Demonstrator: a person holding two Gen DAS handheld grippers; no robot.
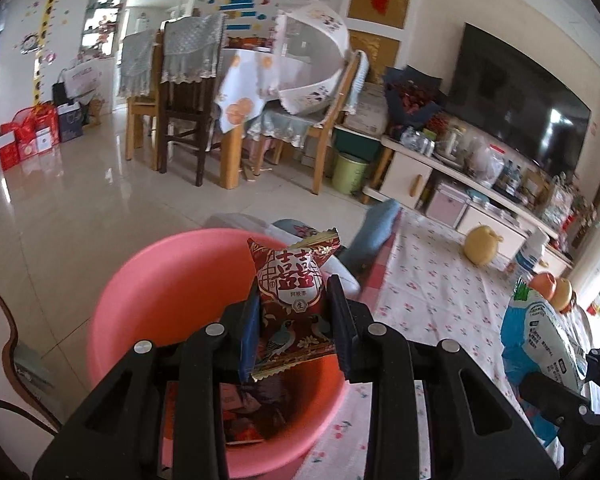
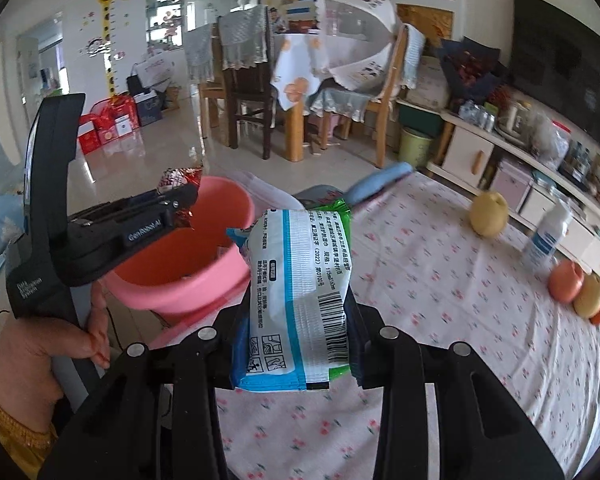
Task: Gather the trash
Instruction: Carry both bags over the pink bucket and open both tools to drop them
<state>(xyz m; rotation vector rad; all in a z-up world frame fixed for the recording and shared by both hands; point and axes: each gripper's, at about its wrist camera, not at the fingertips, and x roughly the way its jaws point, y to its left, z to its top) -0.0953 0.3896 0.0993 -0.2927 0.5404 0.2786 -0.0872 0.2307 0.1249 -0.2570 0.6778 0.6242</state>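
Observation:
My left gripper (image 1: 293, 300) is shut on a red candy wrapper (image 1: 296, 304) with gold edges, held over the pink basin (image 1: 148, 280), which has wrappers lying in its bottom. My right gripper (image 2: 298, 308) is shut on a white, blue and green wipes packet (image 2: 300, 292), above the floral tablecloth (image 2: 440, 280) to the right of the pink basin (image 2: 228, 204). In the right wrist view the left gripper (image 2: 180, 196) reaches over the basin's rim with the red candy wrapper (image 2: 176, 178) in it, and a hand (image 2: 40, 344) grips its handle. The wipes packet (image 1: 548, 340) shows at the right edge of the left wrist view.
On the tablecloth lie a yellow pear (image 2: 489, 214), a white bottle (image 2: 546, 236), an orange-red fruit (image 2: 566, 280) and another pear (image 2: 589, 295). A blue cloth (image 2: 380, 182) lies at the table's far edge. Beyond are dining chairs (image 1: 184, 92), a green bin (image 1: 350, 172) and a TV cabinet (image 1: 480, 184).

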